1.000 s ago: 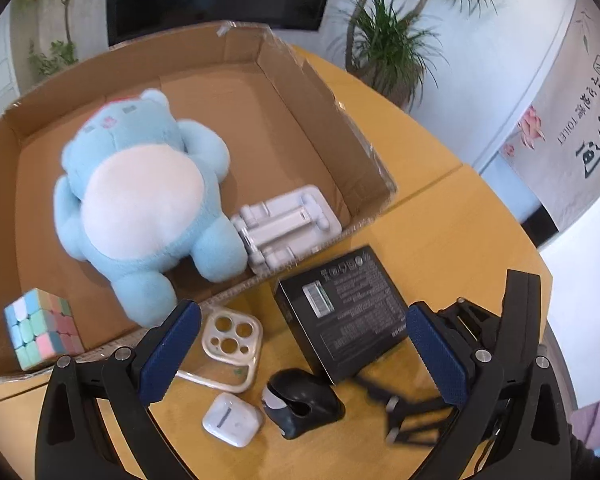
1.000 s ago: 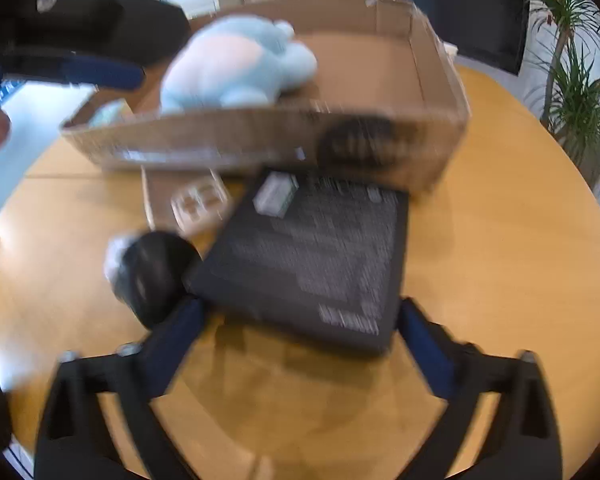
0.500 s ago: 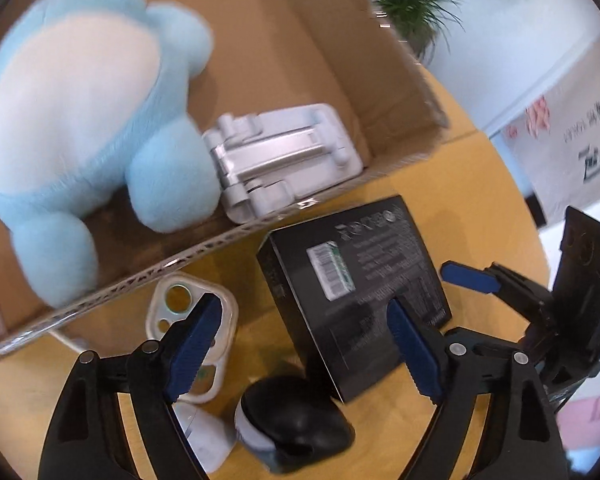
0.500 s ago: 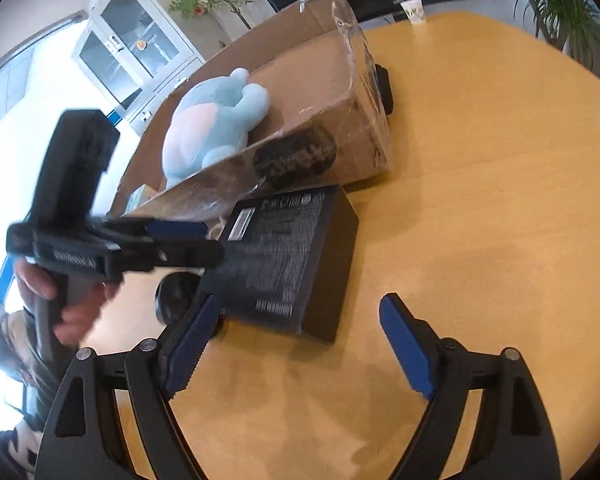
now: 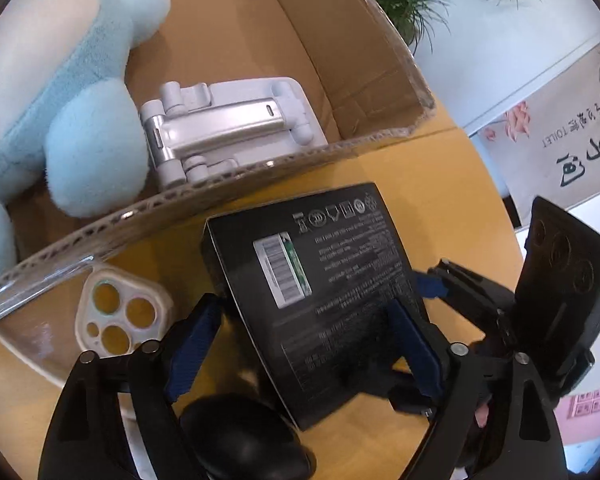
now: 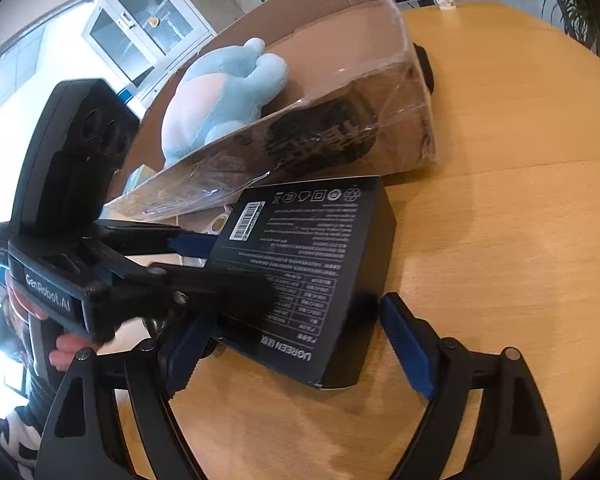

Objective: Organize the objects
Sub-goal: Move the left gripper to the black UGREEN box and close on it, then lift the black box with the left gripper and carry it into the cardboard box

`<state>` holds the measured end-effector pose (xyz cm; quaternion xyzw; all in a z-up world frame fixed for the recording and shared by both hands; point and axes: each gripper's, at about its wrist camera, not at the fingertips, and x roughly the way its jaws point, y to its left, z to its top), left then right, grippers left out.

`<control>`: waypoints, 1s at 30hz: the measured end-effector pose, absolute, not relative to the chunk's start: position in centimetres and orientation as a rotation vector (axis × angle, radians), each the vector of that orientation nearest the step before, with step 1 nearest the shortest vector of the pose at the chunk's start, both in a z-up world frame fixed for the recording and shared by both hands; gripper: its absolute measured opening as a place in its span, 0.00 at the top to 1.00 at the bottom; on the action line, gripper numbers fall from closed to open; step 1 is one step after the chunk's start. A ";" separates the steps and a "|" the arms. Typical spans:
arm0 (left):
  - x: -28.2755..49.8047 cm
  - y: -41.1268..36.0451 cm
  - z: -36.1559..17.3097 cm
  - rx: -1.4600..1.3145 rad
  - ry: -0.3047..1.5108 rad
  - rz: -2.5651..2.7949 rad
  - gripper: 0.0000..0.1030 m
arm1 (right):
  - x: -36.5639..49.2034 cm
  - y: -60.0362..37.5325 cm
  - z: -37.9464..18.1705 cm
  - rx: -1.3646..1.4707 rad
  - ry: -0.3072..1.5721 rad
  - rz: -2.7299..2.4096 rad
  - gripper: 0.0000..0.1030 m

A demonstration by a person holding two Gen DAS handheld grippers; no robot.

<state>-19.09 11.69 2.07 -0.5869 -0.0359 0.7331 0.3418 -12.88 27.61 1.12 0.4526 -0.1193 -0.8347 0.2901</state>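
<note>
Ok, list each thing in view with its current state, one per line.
black box: flat on the table, outside the carton, label side up, between both grippers' fingers.
left gripper: open, straddling the box.
right gripper: open, straddling the box's near end.
cardboard carton: open-topped.
plush toy: lying inside the carton.
phone stand: folded, inside the carton.
phone case: flat on the table, outside.

Black printed box (image 5: 324,304), flat on table, beside carton (image 5: 220,192)
</note>
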 end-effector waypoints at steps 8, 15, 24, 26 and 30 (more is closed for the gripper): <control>-19.5 10.0 2.3 -1.545 -0.128 1.904 0.11 | -12.7 28.6 0.9 1.208 -0.395 -2.255 0.23; -19.2 10.2 2.4 -1.509 -0.151 1.884 0.19 | -13.0 28.4 0.8 1.206 -0.422 -2.245 0.27; -17.0 11.3 2.7 -1.444 -0.056 1.977 0.14 | -12.6 27.9 1.3 1.185 -0.375 -2.295 0.32; -16.4 11.5 3.8 -1.420 -0.038 2.024 0.15 | -12.3 28.0 1.9 1.160 -0.349 -2.322 0.41; -14.0 11.9 6.5 -1.331 0.042 2.093 0.16 | -11.2 28.0 3.4 1.106 -0.319 -2.367 0.48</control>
